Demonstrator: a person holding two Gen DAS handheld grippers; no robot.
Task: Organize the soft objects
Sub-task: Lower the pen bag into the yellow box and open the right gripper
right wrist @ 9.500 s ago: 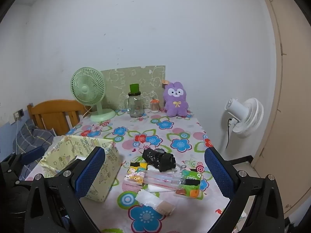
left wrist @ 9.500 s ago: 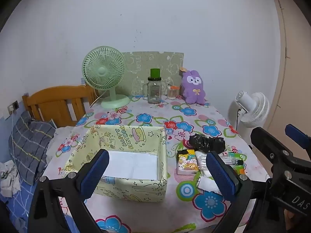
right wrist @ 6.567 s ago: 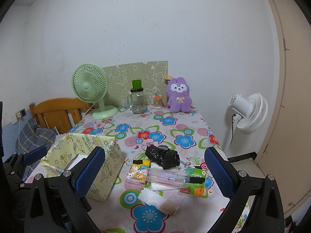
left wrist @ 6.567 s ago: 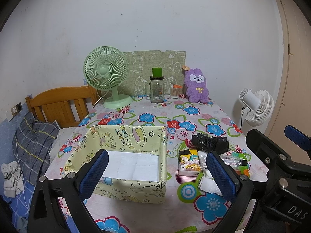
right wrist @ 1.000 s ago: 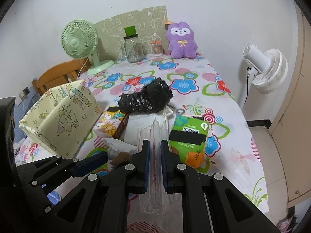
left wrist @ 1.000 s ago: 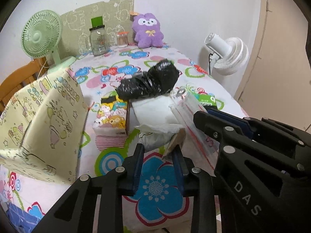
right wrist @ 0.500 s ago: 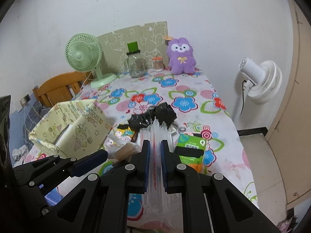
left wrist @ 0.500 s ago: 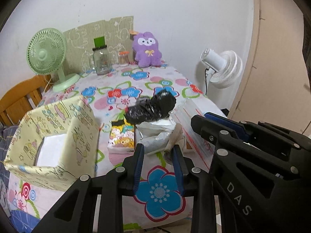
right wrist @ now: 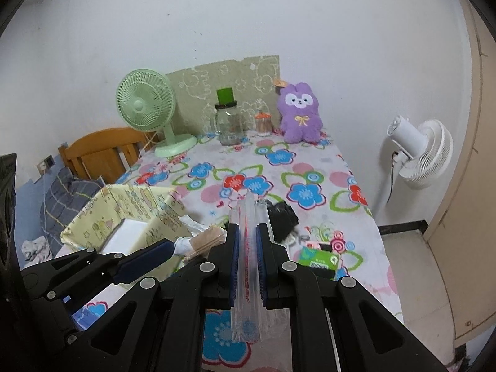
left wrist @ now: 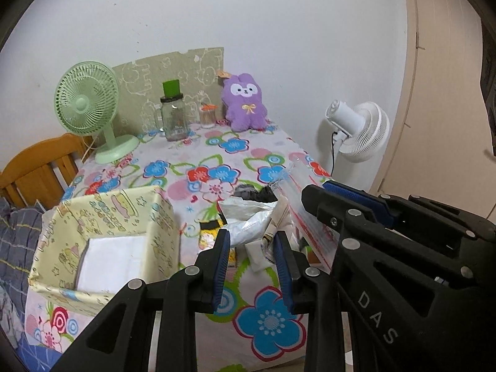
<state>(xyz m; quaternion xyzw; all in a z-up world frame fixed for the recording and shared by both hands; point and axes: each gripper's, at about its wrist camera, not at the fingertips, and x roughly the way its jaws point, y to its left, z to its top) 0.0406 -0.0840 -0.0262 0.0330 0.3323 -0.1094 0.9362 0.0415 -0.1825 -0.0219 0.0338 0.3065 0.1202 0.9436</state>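
The counter (left wrist: 217, 155), under its flowered cloth, carries the yellow patterned box (left wrist: 102, 235), which stands open just to the left of the left gripper (left wrist: 252, 241) and a little below it, its white lining showing. That gripper's fingers (left wrist: 222, 259) are clenched on a crumpled white plastic packet (left wrist: 248, 217), held above the counter (a tan roll shows at the packet's right end). The right gripper (right wrist: 247, 241) is farther from the box, on the far side of the left one, and its fingers (right wrist: 233, 257) pinch a clear plastic sleeve (right wrist: 247, 217) whose long axis runs straight ahead along the fingers. I judge the left hand should drop its packet first, moving leftward over the box.
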